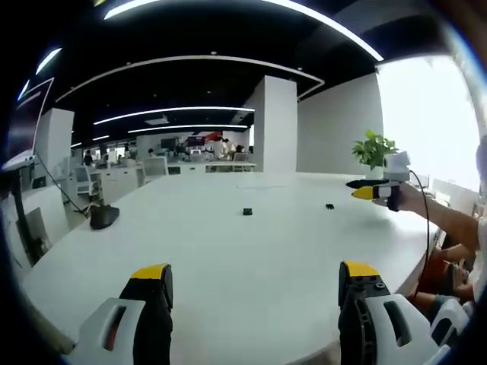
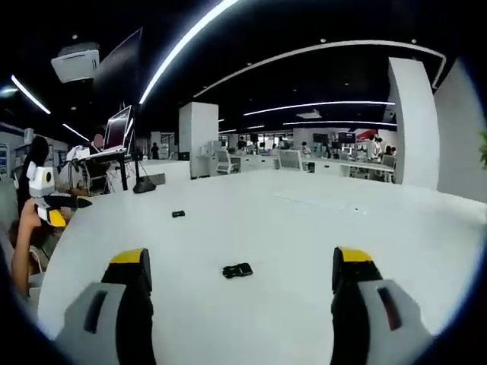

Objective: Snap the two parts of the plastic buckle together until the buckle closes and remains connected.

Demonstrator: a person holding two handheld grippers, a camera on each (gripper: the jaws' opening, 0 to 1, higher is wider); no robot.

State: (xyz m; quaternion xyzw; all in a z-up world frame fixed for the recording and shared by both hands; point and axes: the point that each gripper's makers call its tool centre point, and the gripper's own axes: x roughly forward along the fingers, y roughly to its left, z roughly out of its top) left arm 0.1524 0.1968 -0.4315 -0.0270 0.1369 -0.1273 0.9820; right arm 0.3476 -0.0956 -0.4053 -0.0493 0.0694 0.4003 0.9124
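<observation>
Two small black plastic buckle parts lying well apart on the broad white table (image 1: 228, 266): one part (image 2: 237, 270) near, between the jaws in the right gripper view, the other (image 2: 178, 214) farther off to the left. Left gripper (image 1: 255, 285) and right gripper (image 2: 240, 274) both spread wide and empty, hovering above the tabletop. Probably readied so for a first pick-up, nothing joined yet.

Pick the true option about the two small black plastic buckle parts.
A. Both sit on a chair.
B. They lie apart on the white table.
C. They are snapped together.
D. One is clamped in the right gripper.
B: in the left gripper view the two small black plastic buckle parts lie separated on the white table, with both open grippers holding nothing.
</observation>
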